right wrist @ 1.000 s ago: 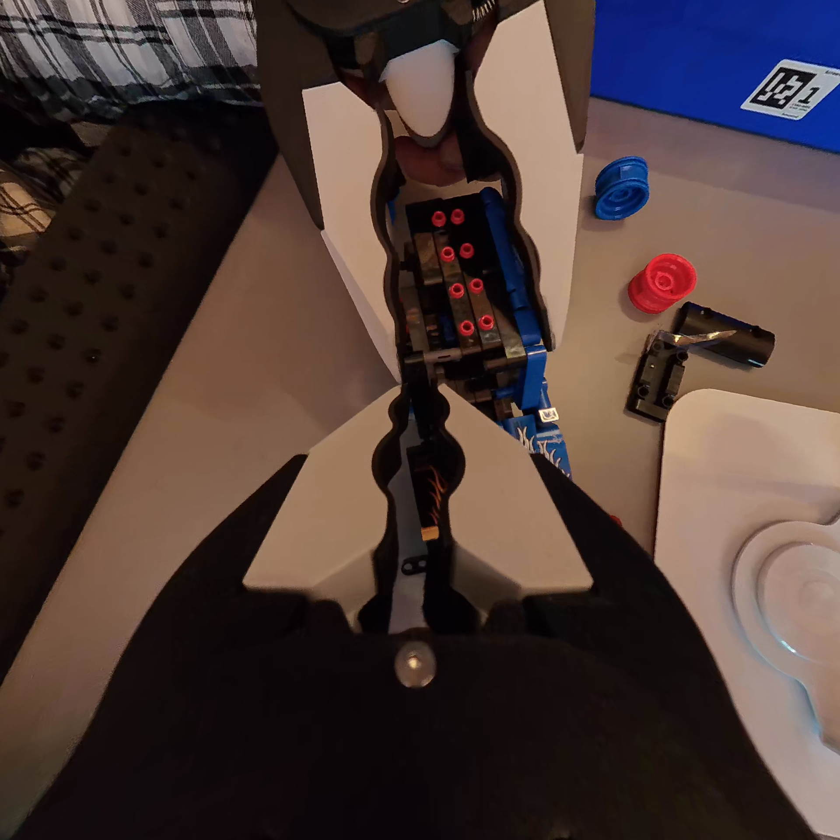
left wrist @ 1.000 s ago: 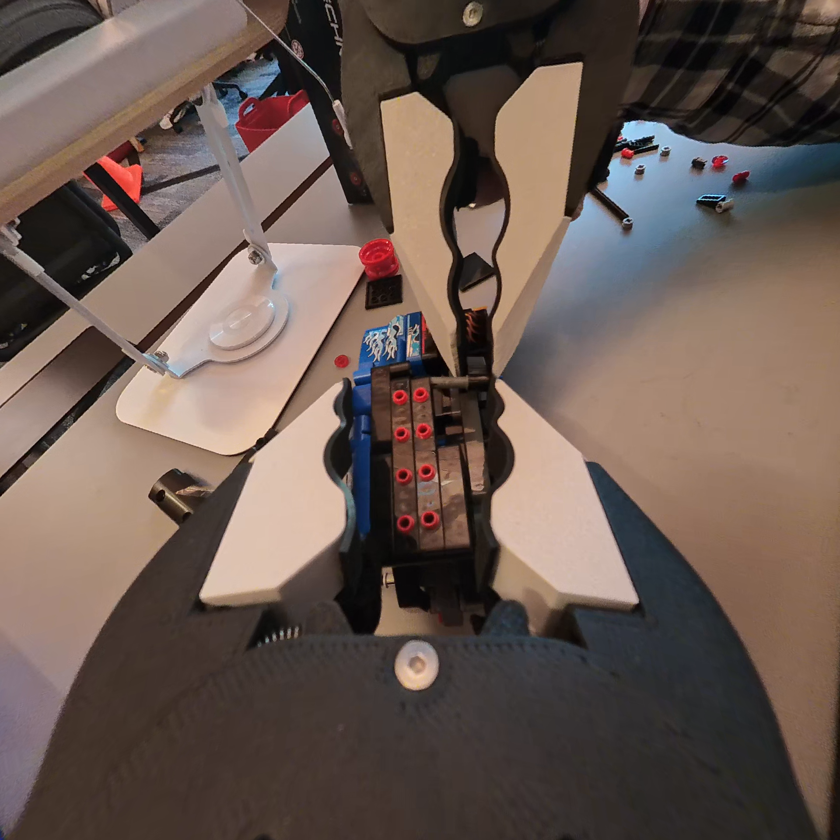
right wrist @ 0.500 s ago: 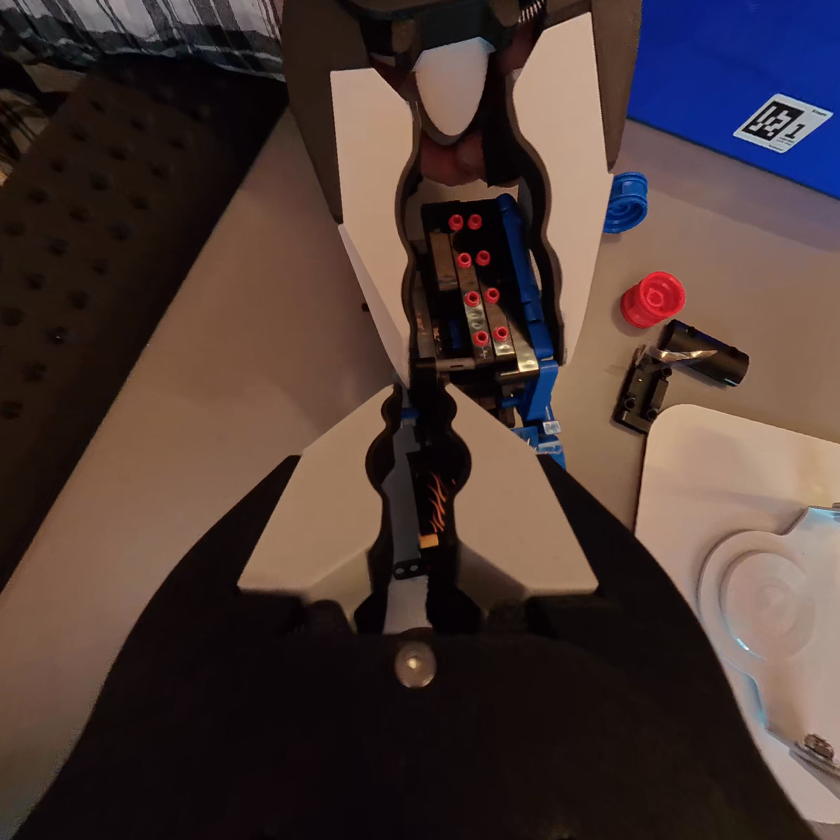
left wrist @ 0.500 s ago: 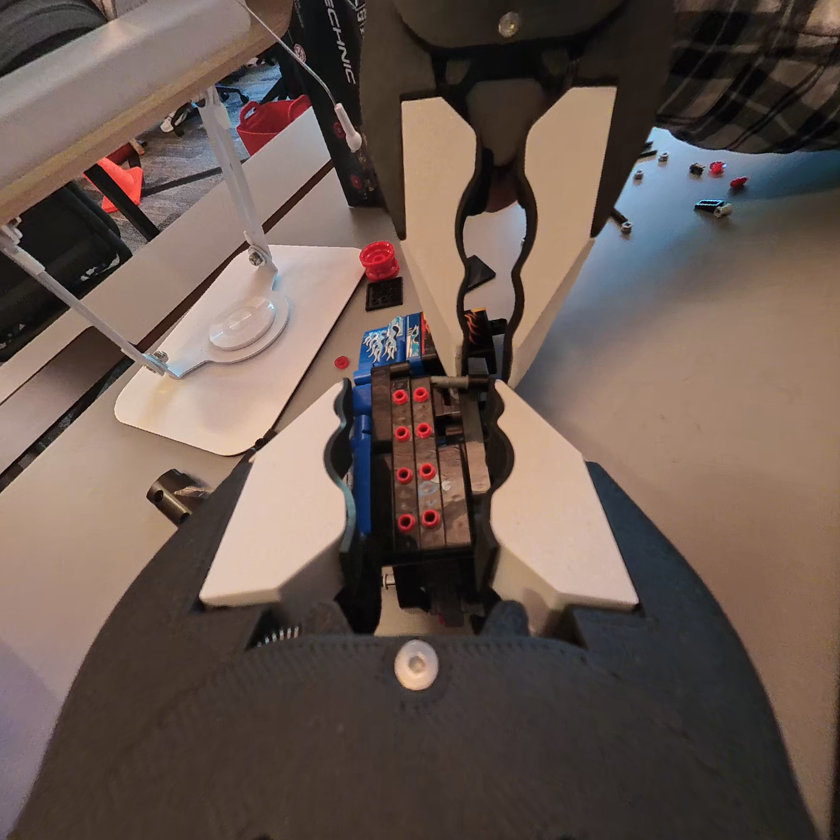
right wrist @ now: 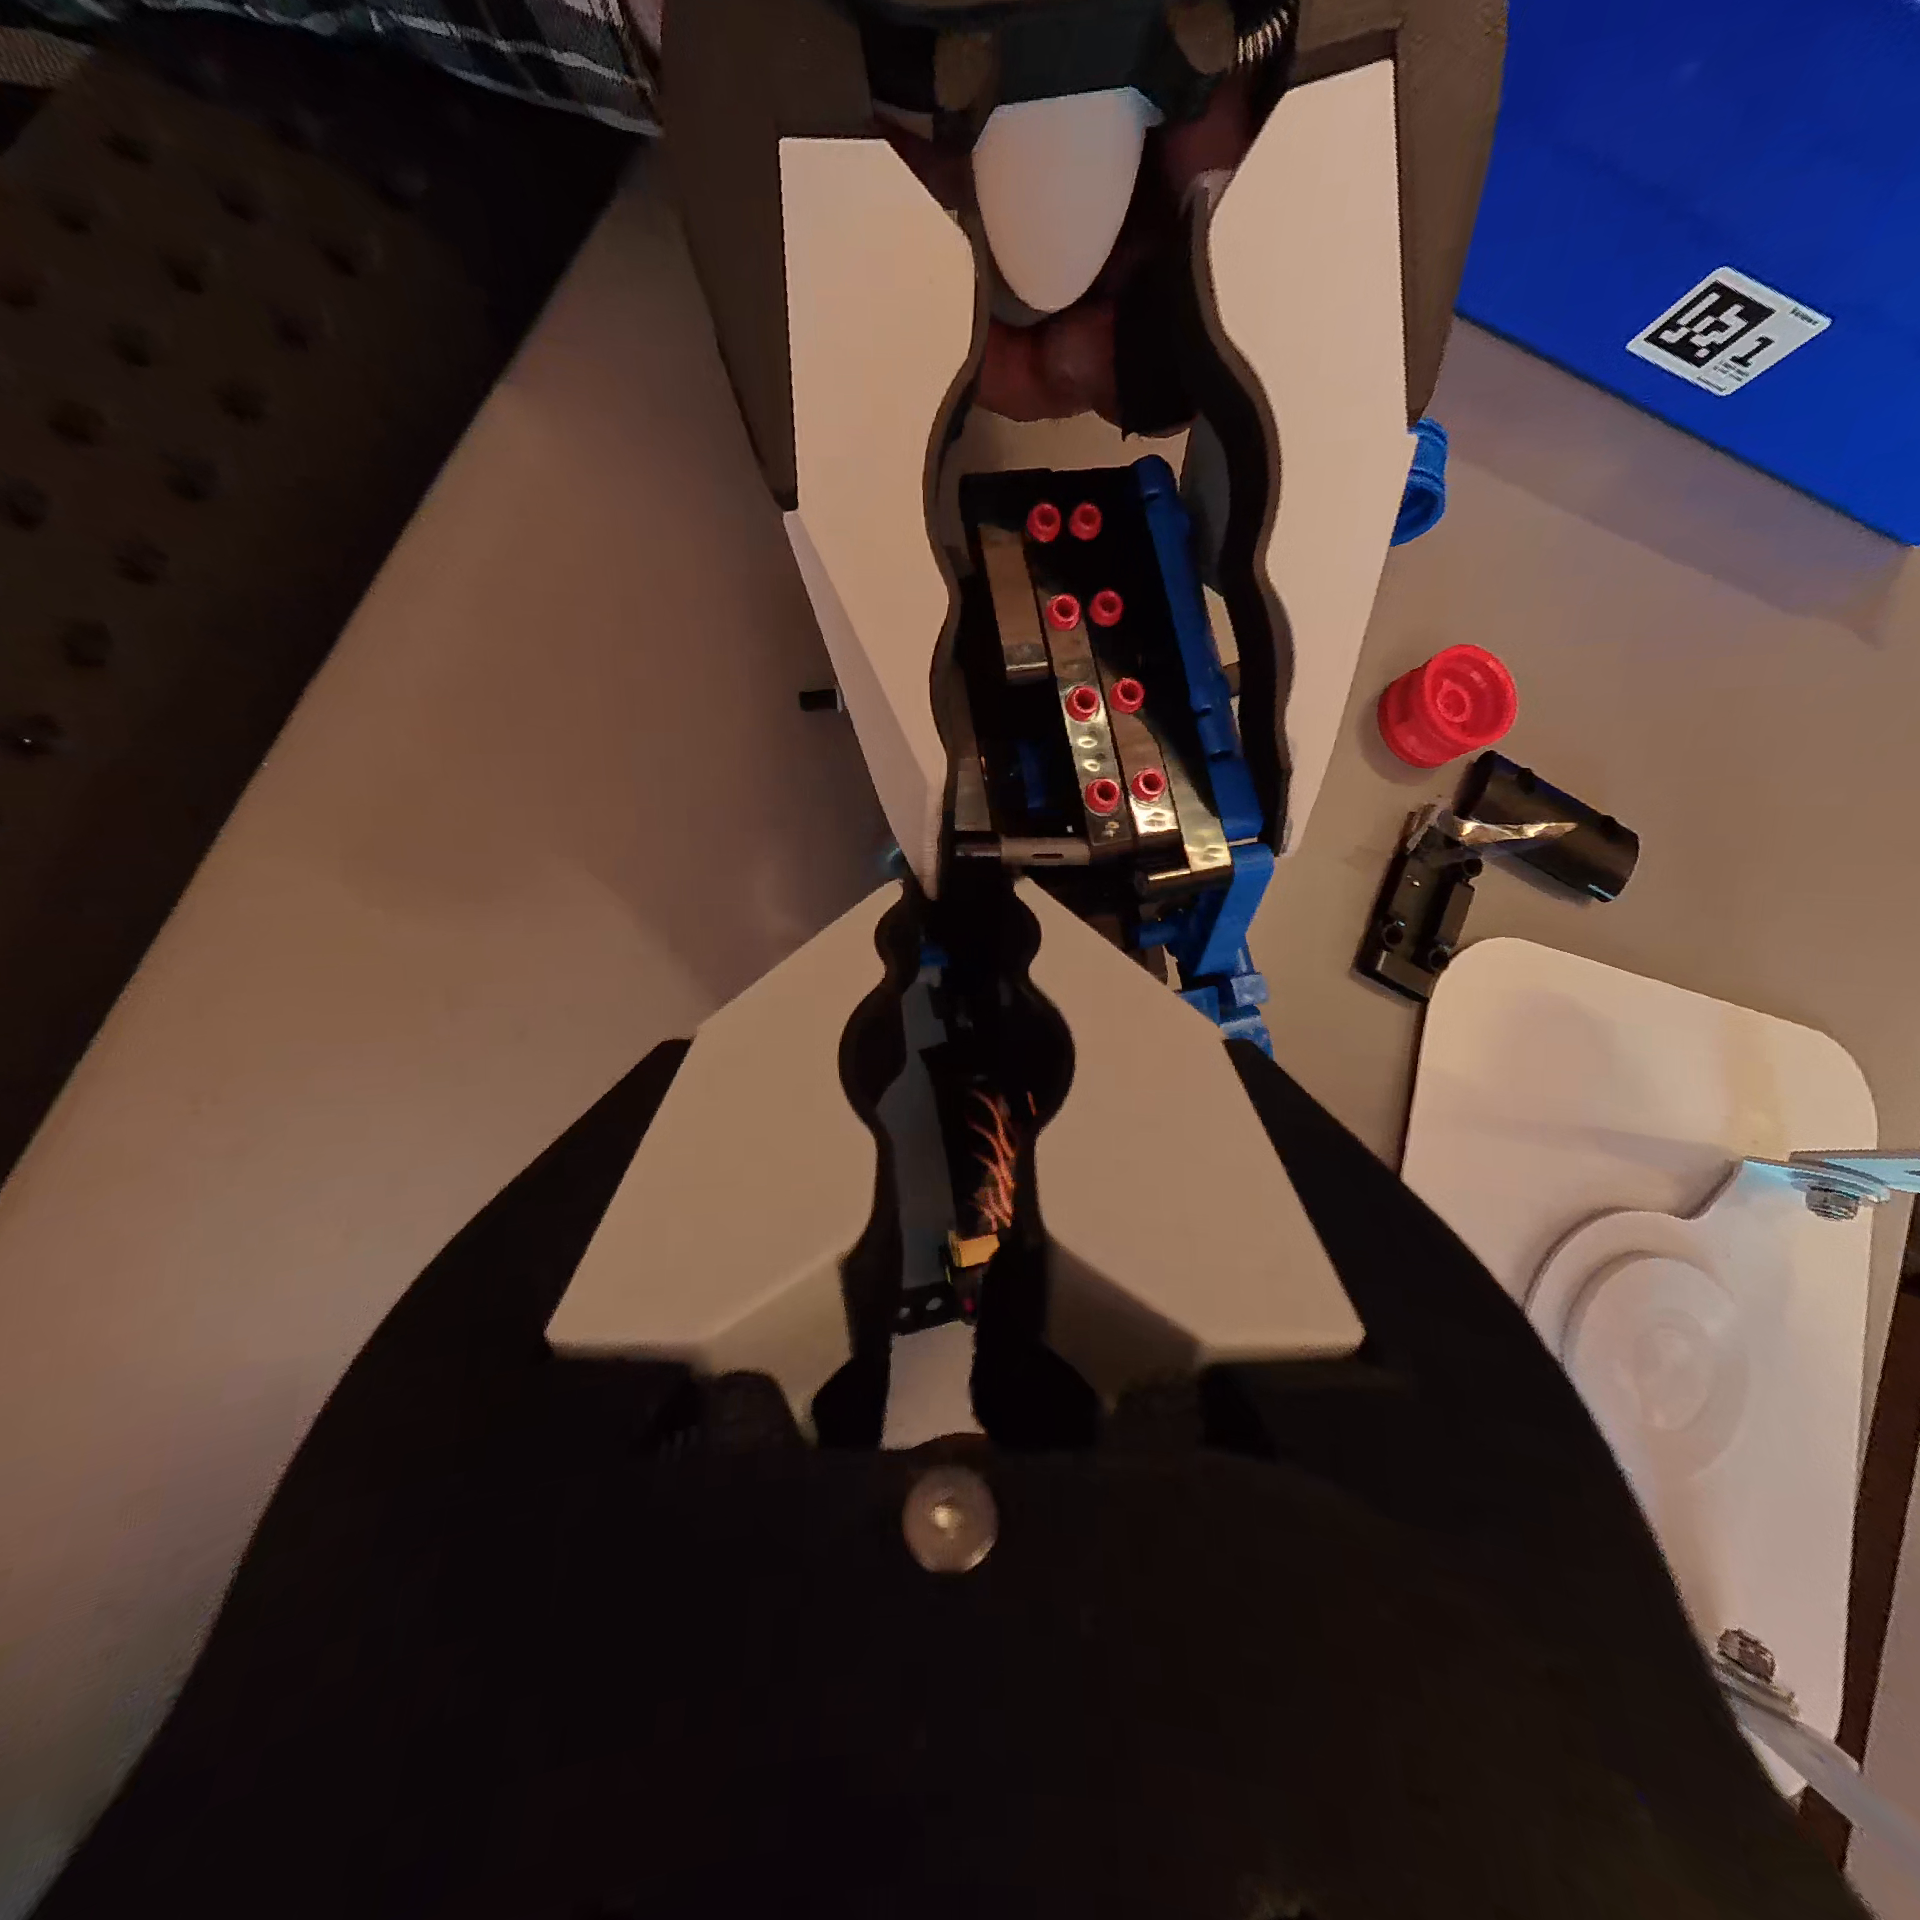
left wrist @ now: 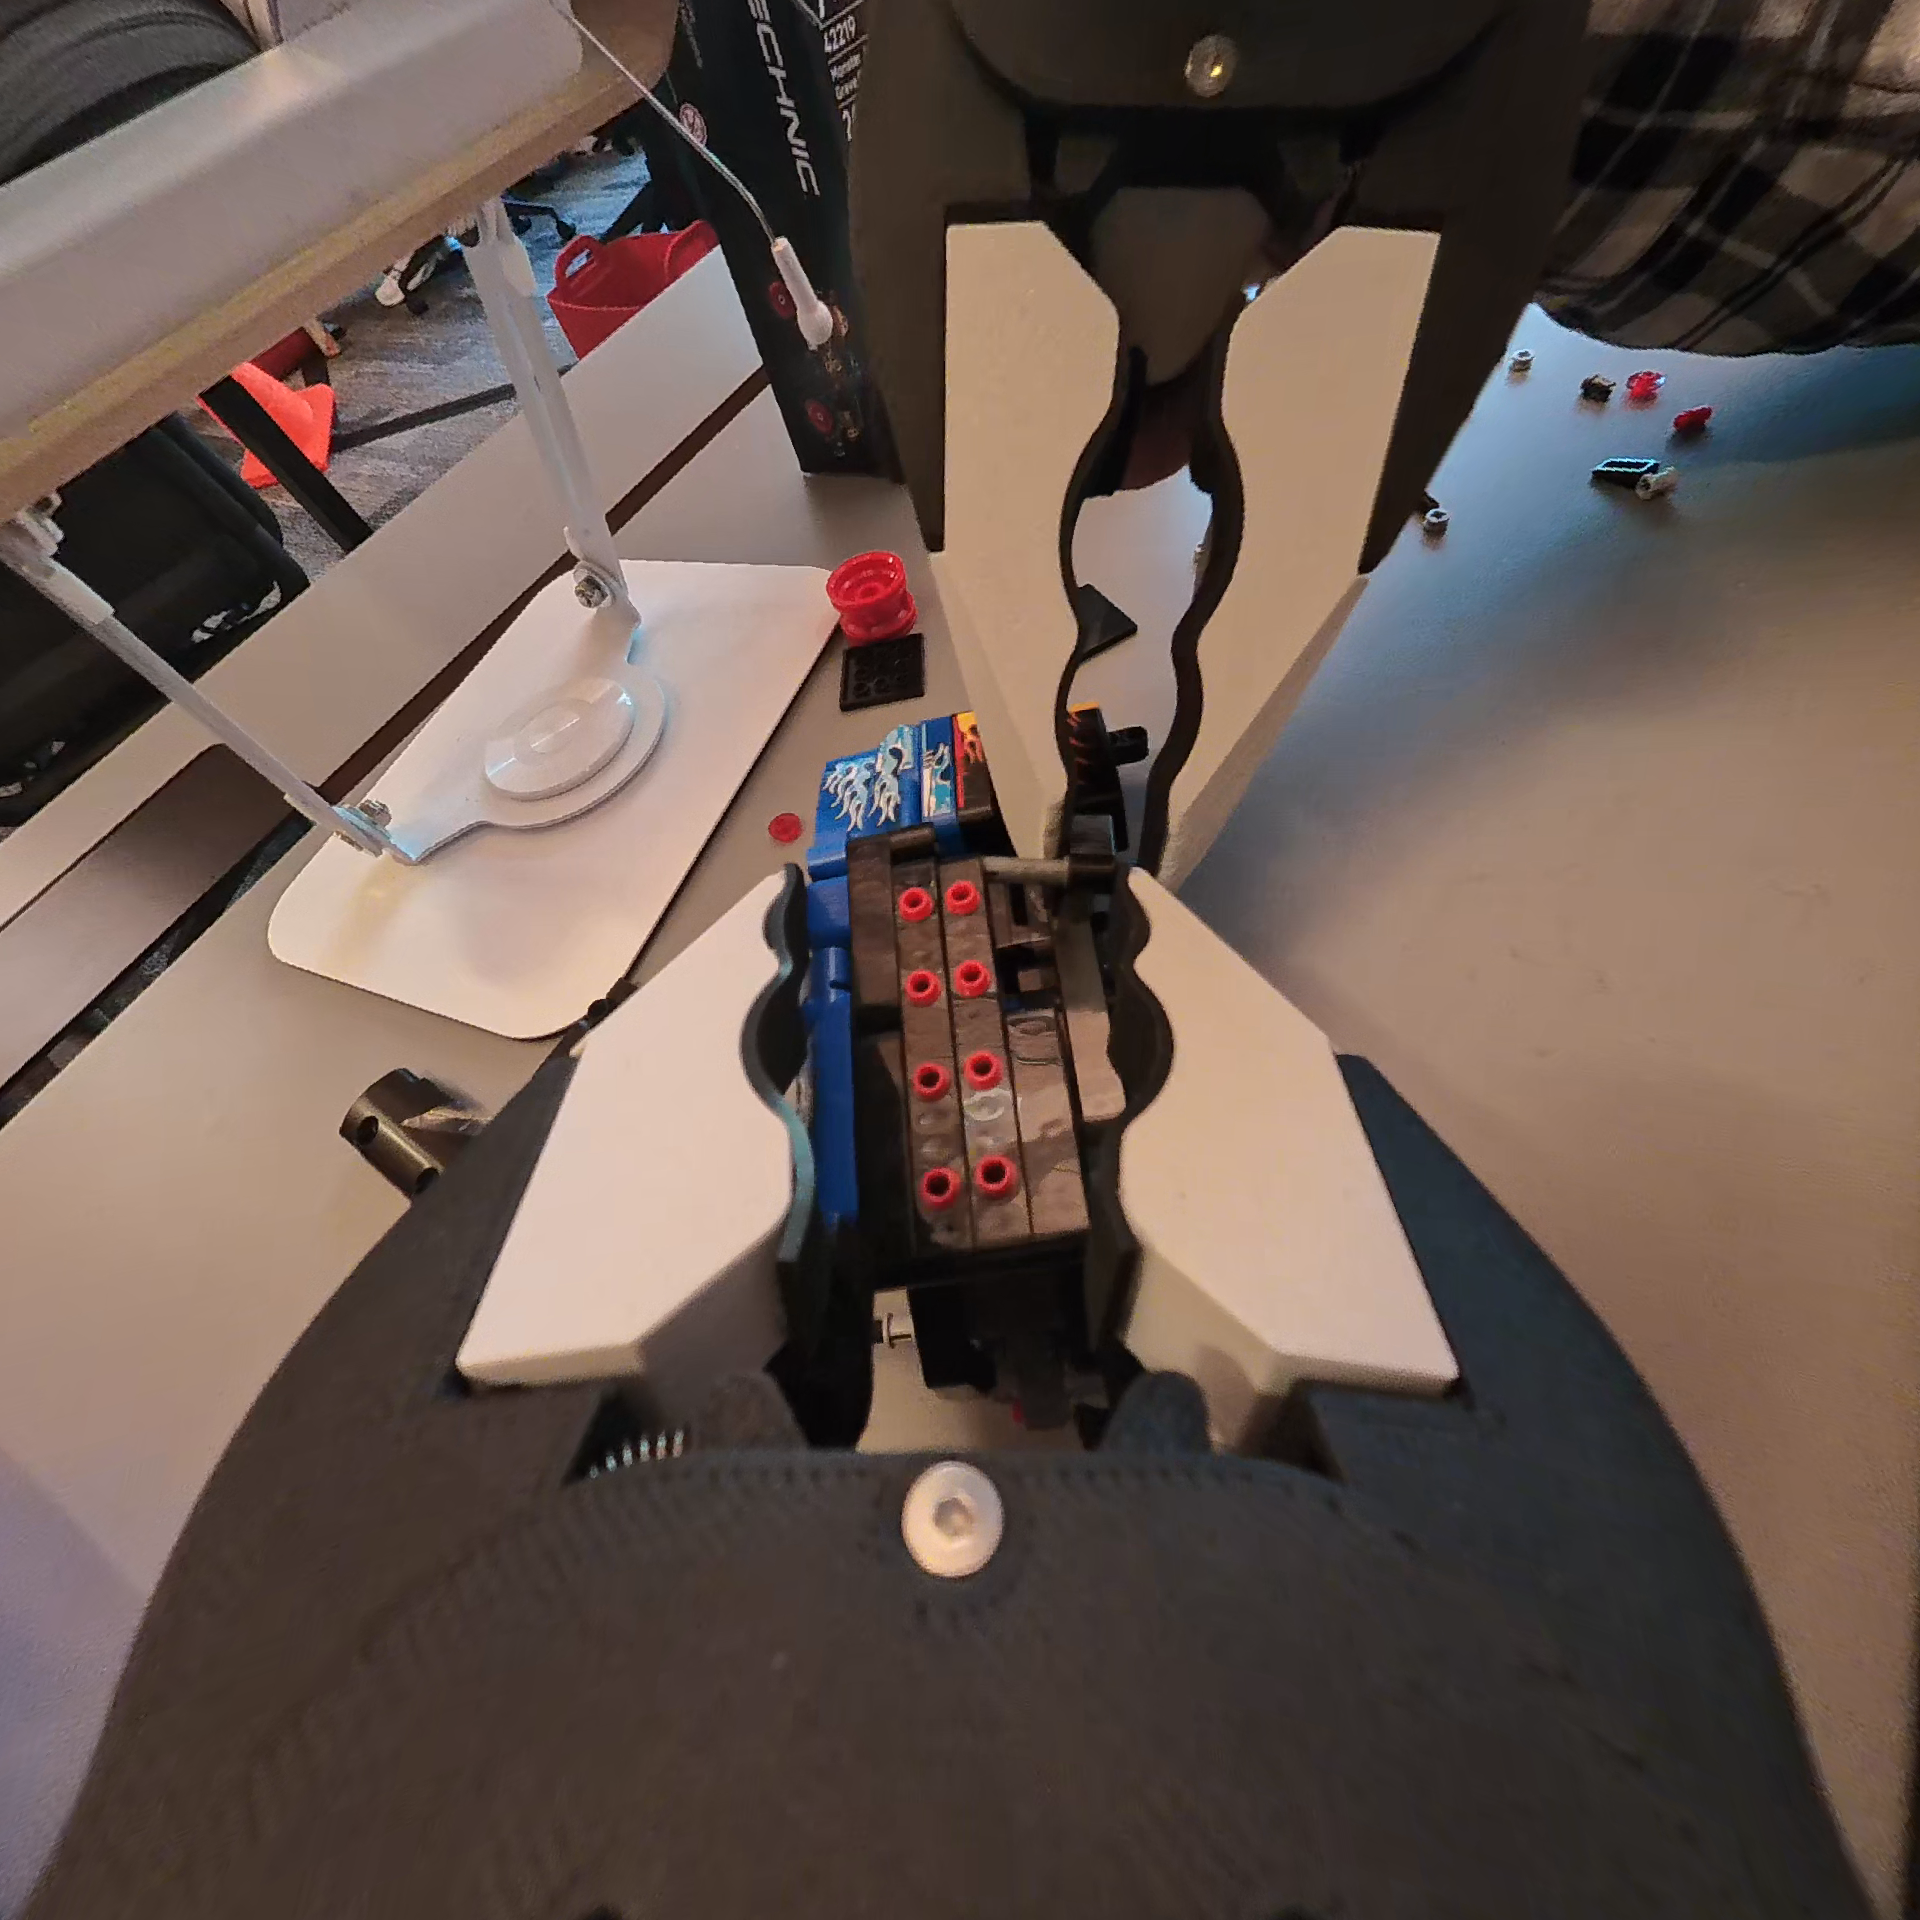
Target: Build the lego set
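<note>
Black and blue lego chassis point(left wrist: 966, 1060), studded with paired red pins along its top beams, clamped lengthwise between the white fingers point(left wrist: 644, 1174) of the left gripper point(left wrist: 961, 894) and held just above the desk point(left wrist: 1558, 935). At its far end, a grey axle point(left wrist: 1029, 871) poking sideways toward a narrow black panel with orange flame print point(right wrist: 992, 1153), pinched between the nearly closed fingers of the right gripper point(right wrist: 977, 904), tip to tip with the left. Panel apparently being mated onto that axle end, not yet seated by the look of it. Risks, as a judgement: slight misalignment of hole and axle, jamming or pushing the axle back through the beams; too hard a push, twisting the chassis in the left grip or popping the blue side pieces point(right wrist: 1205, 665) loose; thin panel pivoting between the fingers under load, since gripped on a slim edge. Beside the chassis on the desk, a blue flame-printed panel point(left wrist: 883, 784), a red wheel hub point(left wrist: 871, 594), a small black plate point(left wrist: 881, 673), a loose red stud point(left wrist: 784, 826), a black cylindrical piece point(left wrist: 400, 1127), and a blue wheel hub point(right wrist: 1418, 488) half hidden behind a finger. Farther right, small loose parts point(left wrist: 1631, 473) scattered well apart. White lamp base point(left wrist: 540, 790) at left. Containers: a dark lego box point(left wrist: 790, 239) standing upright behind, contents not visible; a blue bin point(right wrist: 1714, 177) bearing a square marker tag, interior unseen; a red bucket point(left wrist: 623, 281) on the floor beyond the desk, contents impossible to tell.
</note>
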Motion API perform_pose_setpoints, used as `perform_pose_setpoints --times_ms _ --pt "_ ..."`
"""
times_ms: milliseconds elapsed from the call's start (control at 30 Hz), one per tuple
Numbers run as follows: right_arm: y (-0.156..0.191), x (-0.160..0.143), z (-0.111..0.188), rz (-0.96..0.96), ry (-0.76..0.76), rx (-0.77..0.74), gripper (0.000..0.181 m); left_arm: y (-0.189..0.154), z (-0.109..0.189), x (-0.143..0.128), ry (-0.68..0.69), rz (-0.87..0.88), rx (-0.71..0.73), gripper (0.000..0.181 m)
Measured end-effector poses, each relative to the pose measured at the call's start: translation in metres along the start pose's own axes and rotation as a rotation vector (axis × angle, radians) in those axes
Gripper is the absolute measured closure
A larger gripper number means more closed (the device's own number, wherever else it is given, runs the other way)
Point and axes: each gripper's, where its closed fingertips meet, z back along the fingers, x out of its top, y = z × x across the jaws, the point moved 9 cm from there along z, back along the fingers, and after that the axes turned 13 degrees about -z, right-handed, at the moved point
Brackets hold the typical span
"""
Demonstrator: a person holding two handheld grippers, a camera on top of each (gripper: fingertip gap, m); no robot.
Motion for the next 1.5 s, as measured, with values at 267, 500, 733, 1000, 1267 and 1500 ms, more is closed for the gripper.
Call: perform_pose_setpoints --times_ms 267,500,733,1000,1267,1500 --pt "-0.003 -0.001 -0.001 -0.036 -0.015 0.02 0.17 0.001 0.001 -0.001 0.001 0.001 0.006 0.126" --pt "-0.001 0.0 -0.002 -0.035 -0.025 0.034 0.171 -0.001 0.005 0.001 0.021 -0.028 0.02 0.123" --pt "-0.002 -0.001 -0.001 -0.036 -0.015 0.031 0.175 -0.002 0.012 0.004 0.043 -0.068 0.052 0.124" --pt "-0.003 -0.004 -0.002 -0.05 -0.013 0.055 0.175 -0.003 0.014 0.005 0.062 -0.113 0.084 0.143" --pt "-0.006 -0.007 0.001 -0.079 -0.015 0.073 0.175 -0.012 0.006 0.012 0.187 -0.316 0.194 0.157" --pt "-0.011 -0.011 0.0 -0.11 -0.032 0.086 0.175 -0.013 0.003 0.014 0.234 -0.369 0.244 0.162"
